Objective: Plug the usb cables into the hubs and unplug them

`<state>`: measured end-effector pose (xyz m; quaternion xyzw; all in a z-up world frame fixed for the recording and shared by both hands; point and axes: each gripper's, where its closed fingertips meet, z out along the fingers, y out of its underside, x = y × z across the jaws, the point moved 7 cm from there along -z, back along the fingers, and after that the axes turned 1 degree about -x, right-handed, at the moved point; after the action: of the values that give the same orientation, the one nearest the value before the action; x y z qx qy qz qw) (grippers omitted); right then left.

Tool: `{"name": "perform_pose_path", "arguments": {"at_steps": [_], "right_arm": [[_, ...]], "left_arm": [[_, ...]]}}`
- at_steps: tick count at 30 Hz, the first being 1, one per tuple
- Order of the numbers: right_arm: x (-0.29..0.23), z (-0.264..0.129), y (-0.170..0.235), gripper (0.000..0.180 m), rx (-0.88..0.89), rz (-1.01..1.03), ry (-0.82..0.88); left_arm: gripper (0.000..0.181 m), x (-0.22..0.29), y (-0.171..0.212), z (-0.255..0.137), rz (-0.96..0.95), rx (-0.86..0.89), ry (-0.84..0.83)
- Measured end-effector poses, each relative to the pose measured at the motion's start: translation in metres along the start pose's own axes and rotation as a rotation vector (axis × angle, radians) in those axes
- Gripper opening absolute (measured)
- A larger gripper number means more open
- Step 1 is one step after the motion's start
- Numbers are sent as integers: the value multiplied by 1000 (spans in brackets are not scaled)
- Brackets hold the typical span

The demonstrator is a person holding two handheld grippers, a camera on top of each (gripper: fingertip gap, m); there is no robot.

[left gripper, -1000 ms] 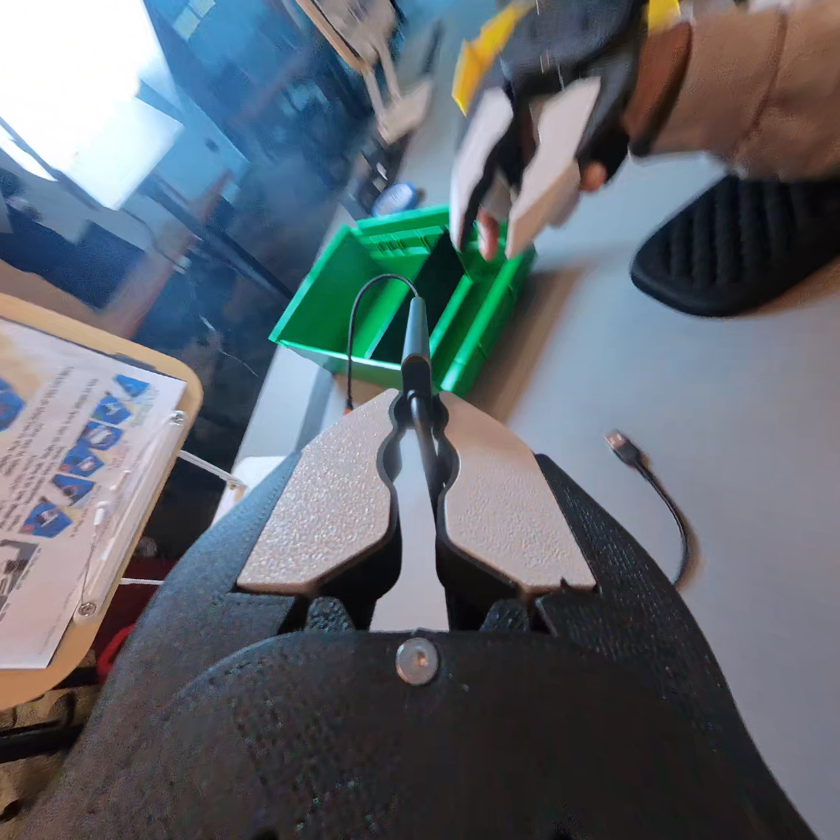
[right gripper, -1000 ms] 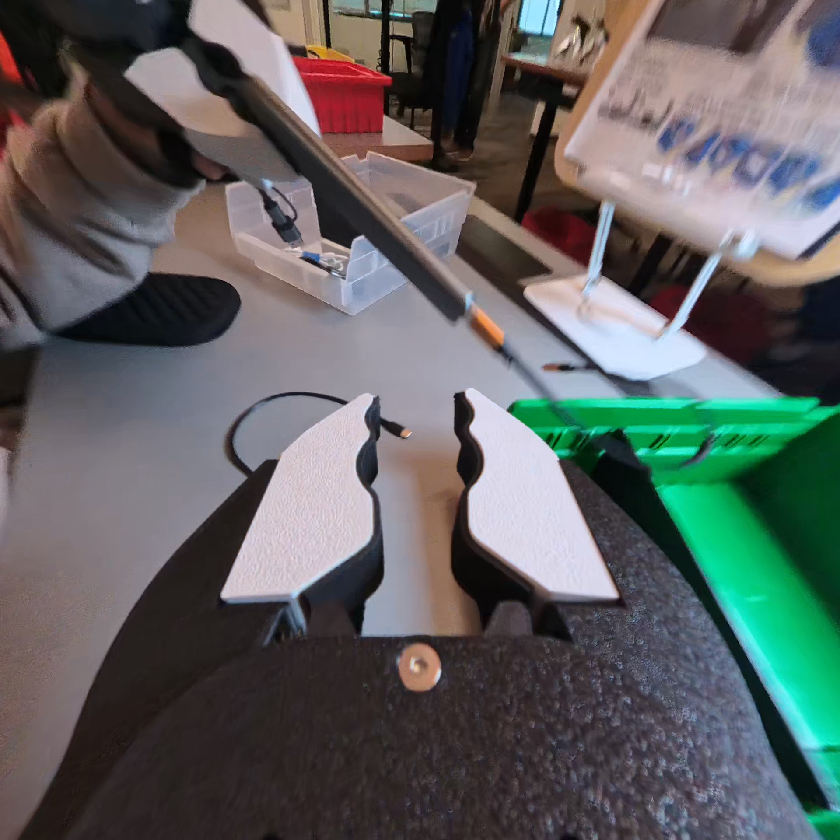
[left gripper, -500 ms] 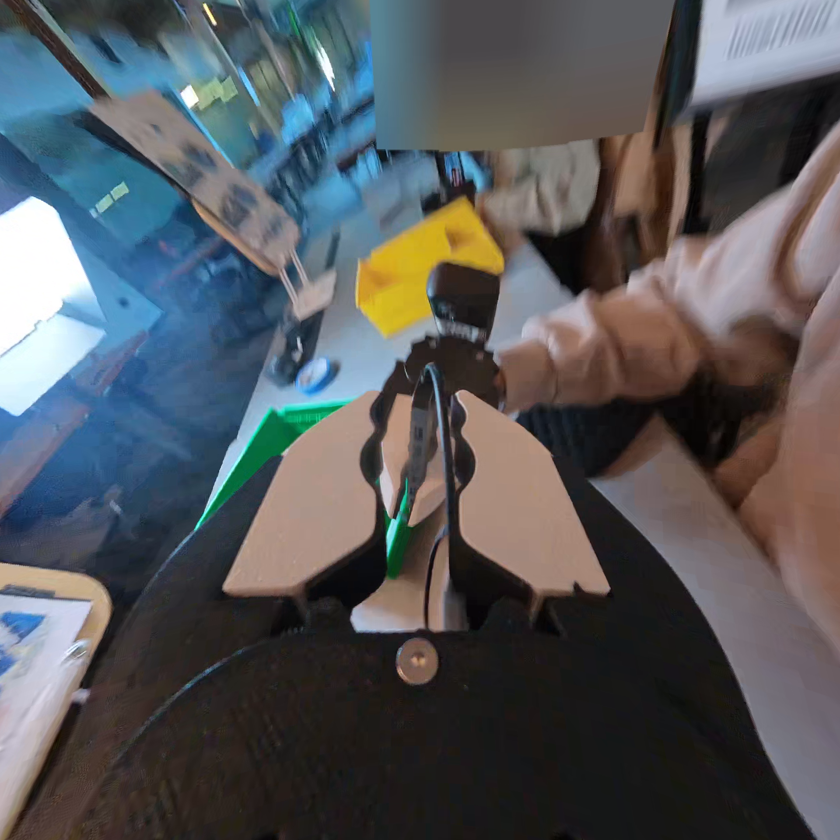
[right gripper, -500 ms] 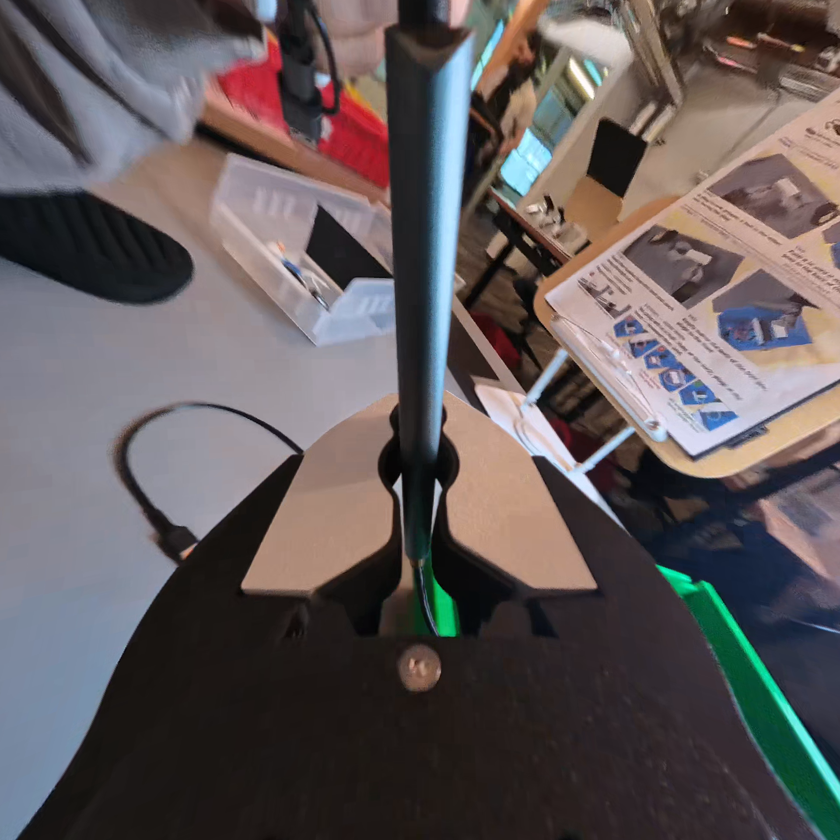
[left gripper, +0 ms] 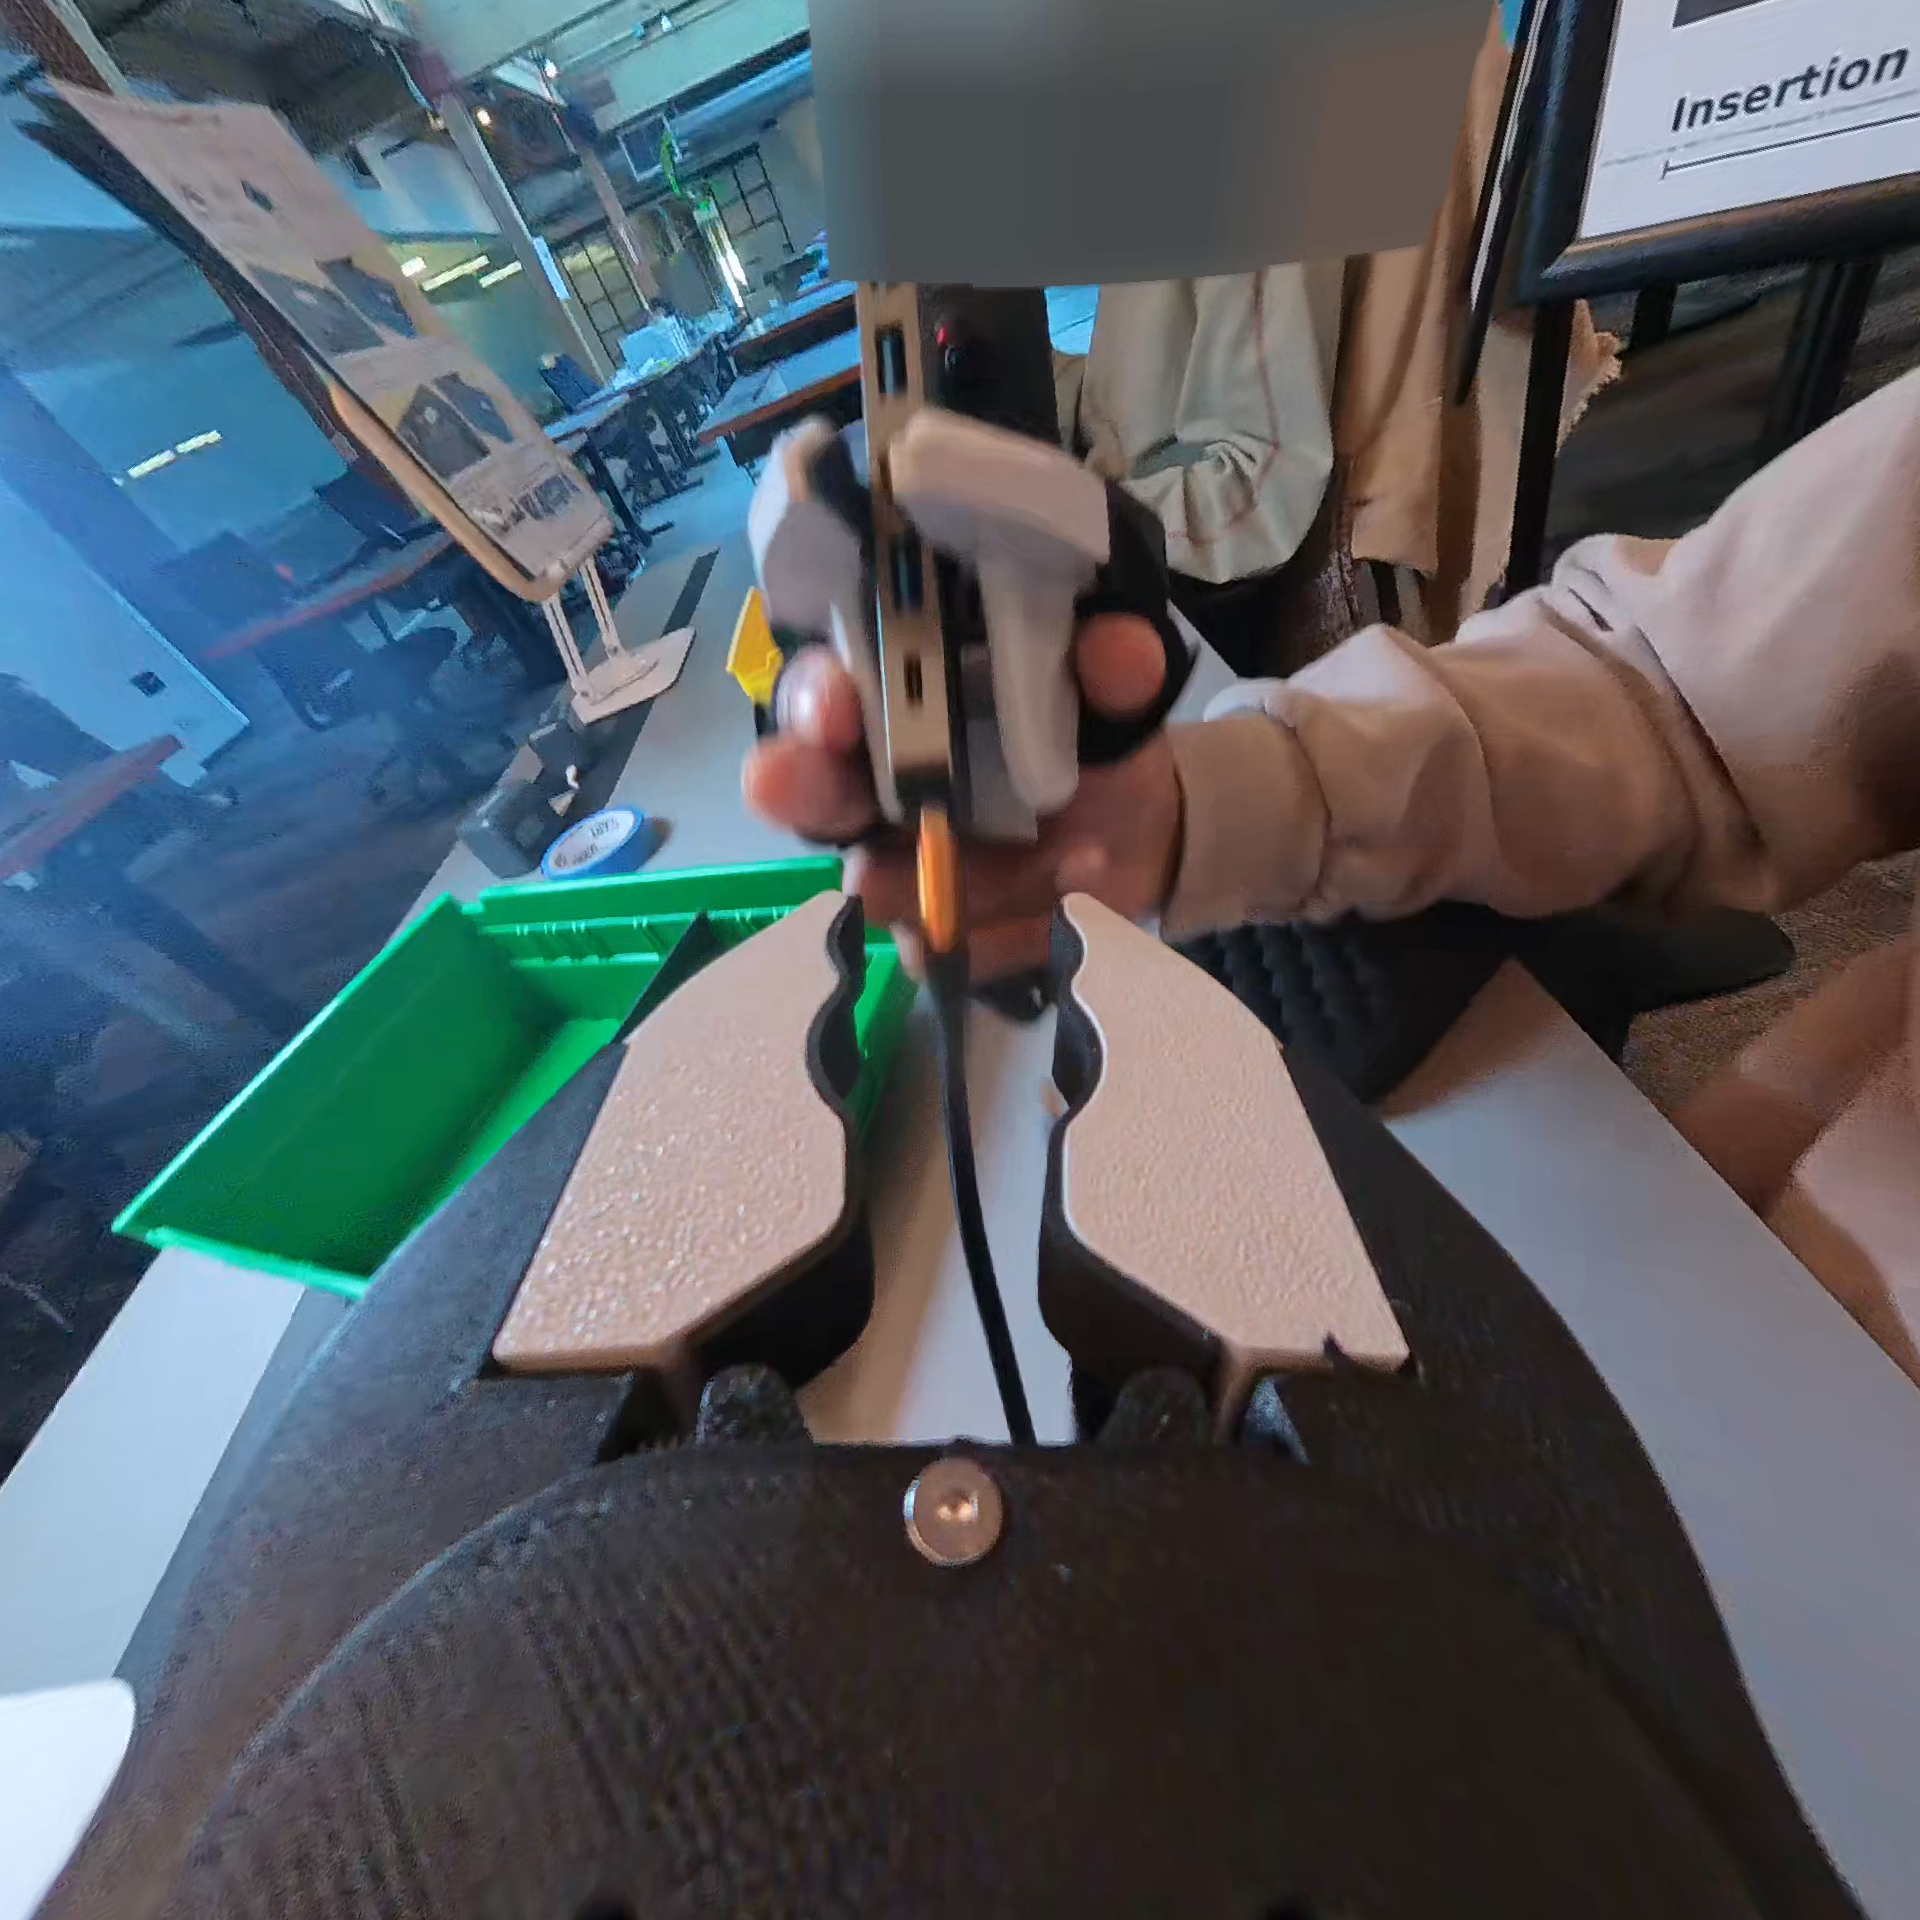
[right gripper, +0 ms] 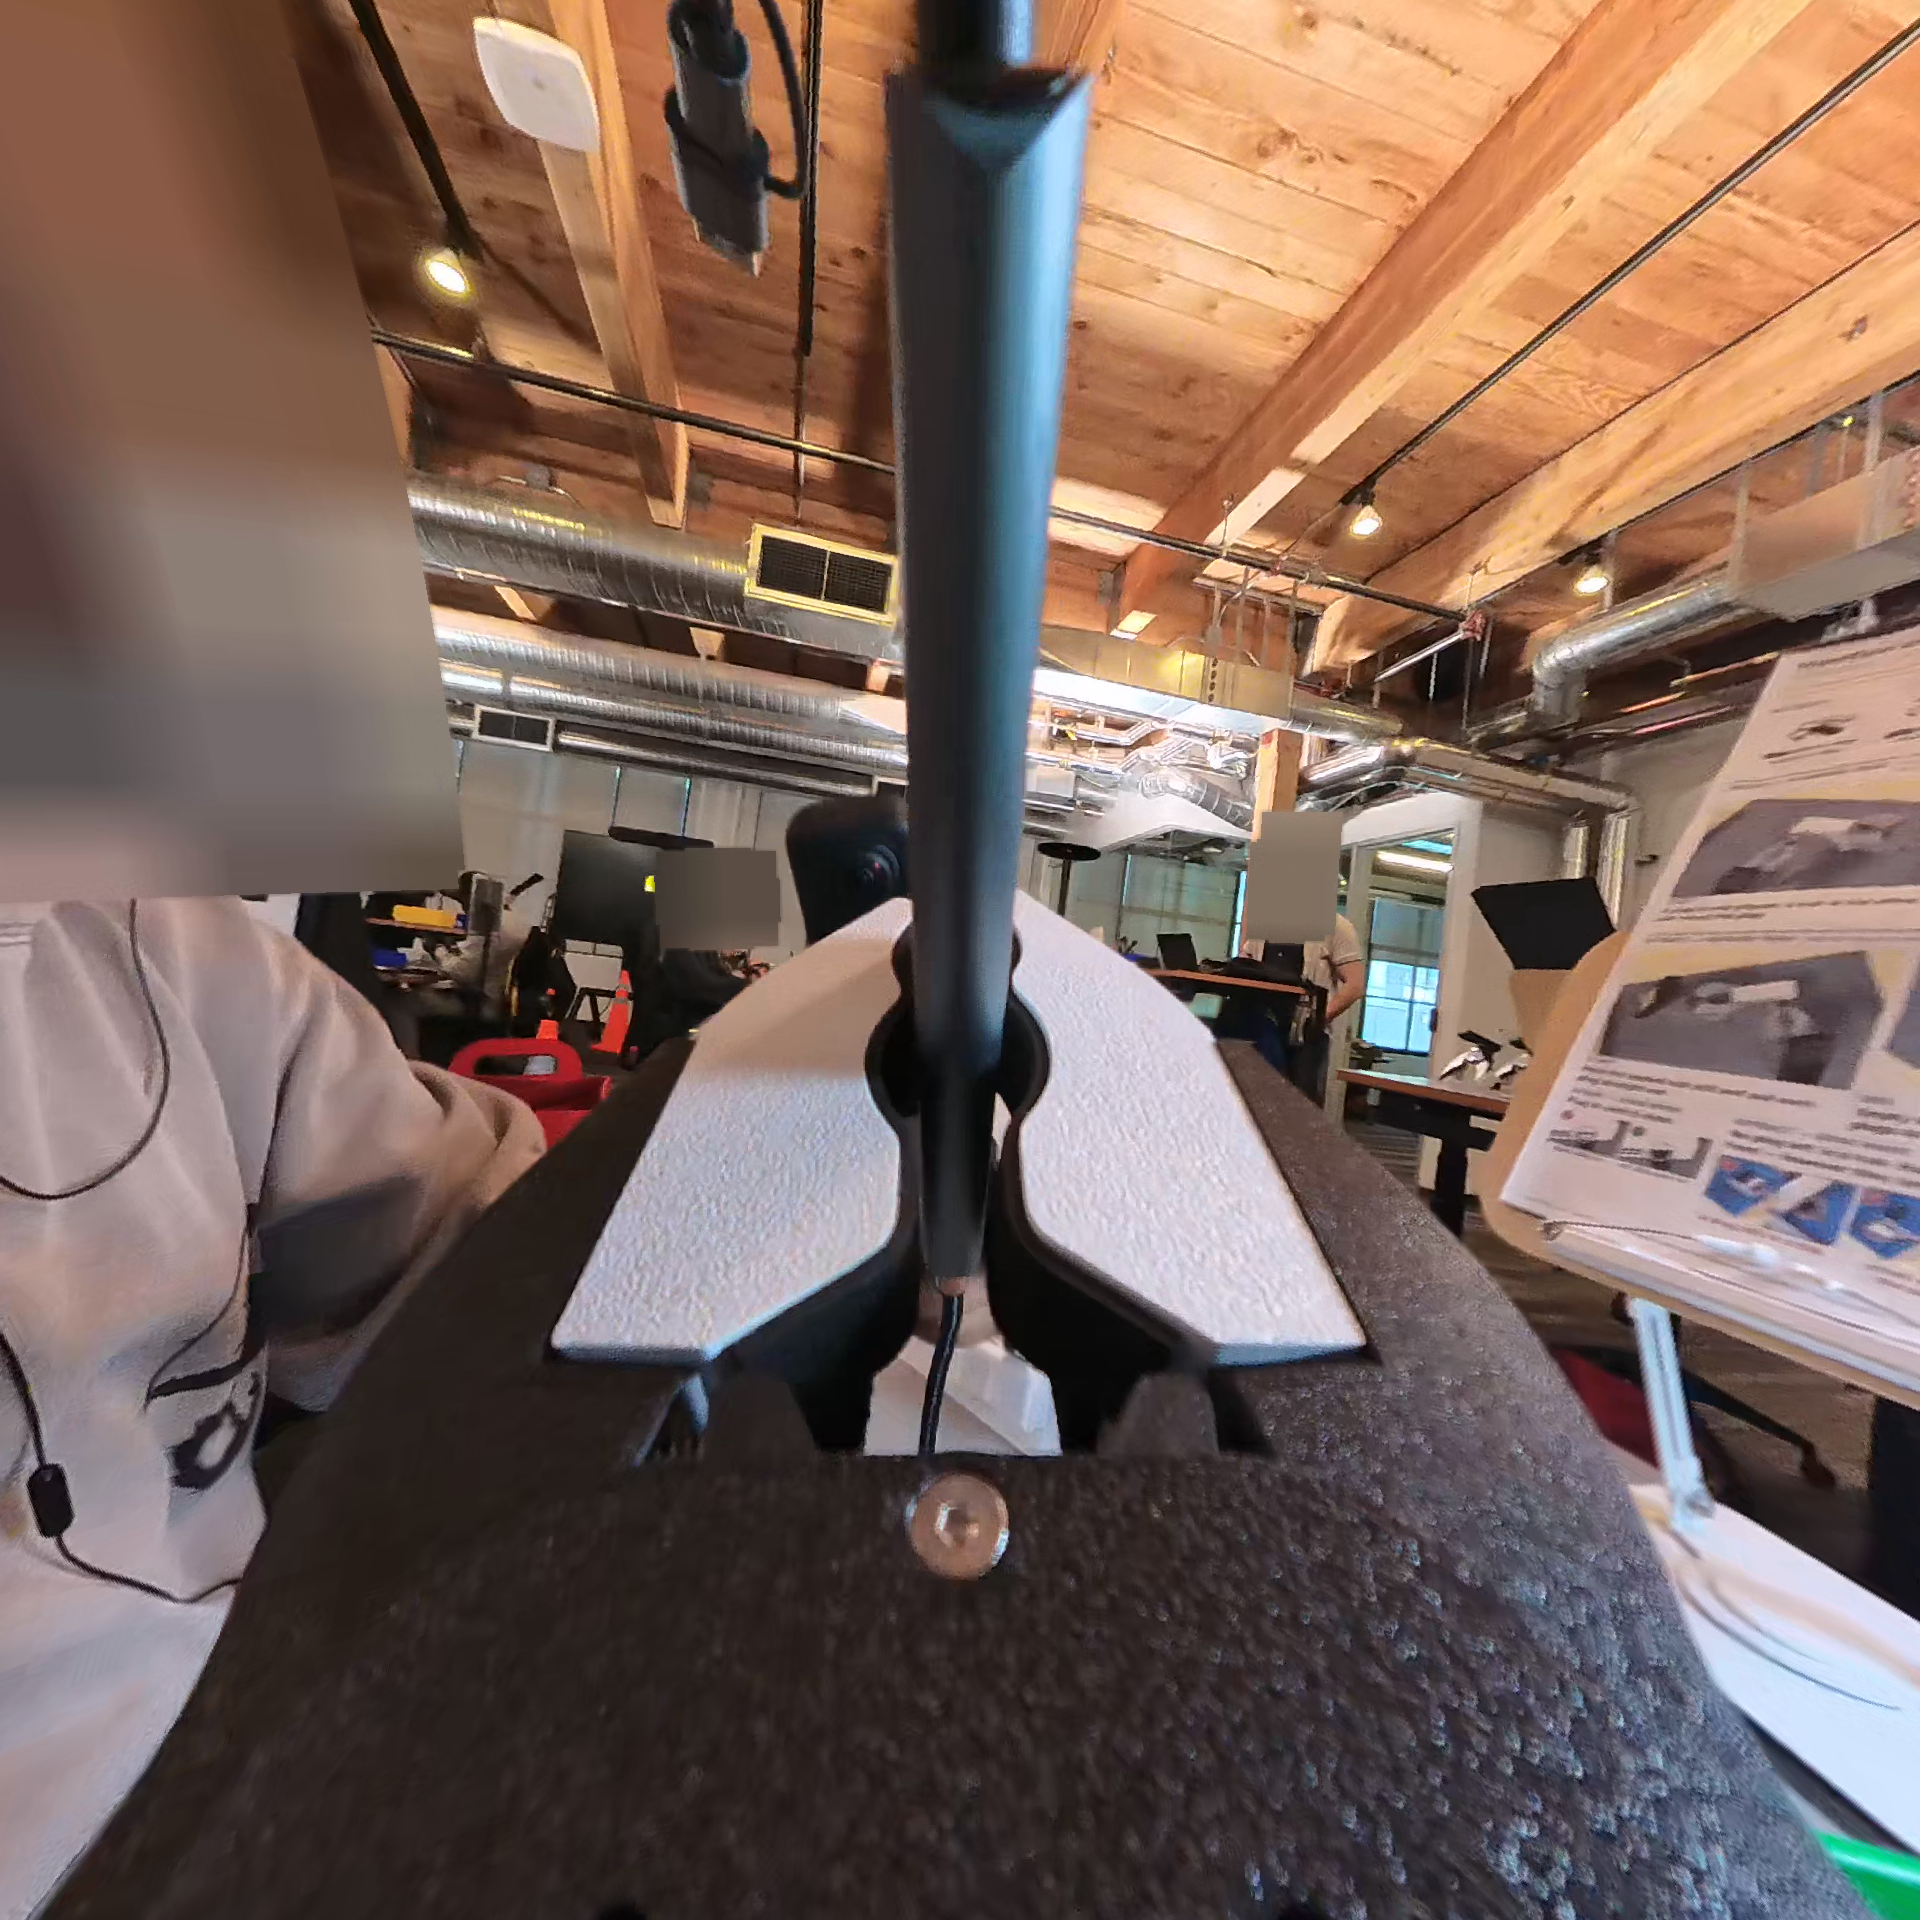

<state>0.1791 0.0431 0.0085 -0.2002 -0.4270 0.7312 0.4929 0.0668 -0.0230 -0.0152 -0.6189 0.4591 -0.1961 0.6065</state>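
Note:
In the left wrist view my left gripper (left gripper: 956, 925) is open, its fingers well apart. The hub's black cable (left gripper: 966, 1195) with its orange collar (left gripper: 938, 883) hangs down between them, not gripped. Farther off, the right gripper (left gripper: 925, 644) is shut on the slim grey USB hub (left gripper: 906, 343) and holds it upright above the table. In the right wrist view my right gripper (right gripper: 956, 935) is clamped on the hub (right gripper: 977, 520), which points up at the ceiling. A black USB plug (right gripper: 717, 135) on its cable dangles at the top left.
A green bin (left gripper: 416, 1060) sits on the white table (left gripper: 1662, 1299) to the left, with a blue tape roll (left gripper: 597, 836) and a yellow bin (left gripper: 753, 649) beyond. A black ridged pad (left gripper: 1455, 997) lies under the person's sleeve (left gripper: 1558, 727). An instruction board (right gripper: 1766, 1039) stands at the right. The tips of one gripper are about 7 cm away from the tips of the other.
The hub passed from my left gripper to my right. The right gripper closed on it and swung it upright; the left gripper then opened and let go.

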Motion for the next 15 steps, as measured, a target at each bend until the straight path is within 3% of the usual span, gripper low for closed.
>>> {"name": "perform_pose_path", "arguments": {"at_steps": [2, 5, 10, 15], "right_arm": [[-4, 3, 11, 9, -45, 0, -15], [-6, 1, 18, 11, -119, -27, -15], [-9, 0, 40, 22, -461, -231, -4], [-12, -4, 61, 20, -706, -417, 1]], "left_arm": [[15, 4, -4, 13, 18, 9, -8], [11, 3, 2, 10, 87, -43, -27], [11, -1, 19, -19, 279, -225, -12], [11, -9, 38, -44, 258, -206, 63]]}}
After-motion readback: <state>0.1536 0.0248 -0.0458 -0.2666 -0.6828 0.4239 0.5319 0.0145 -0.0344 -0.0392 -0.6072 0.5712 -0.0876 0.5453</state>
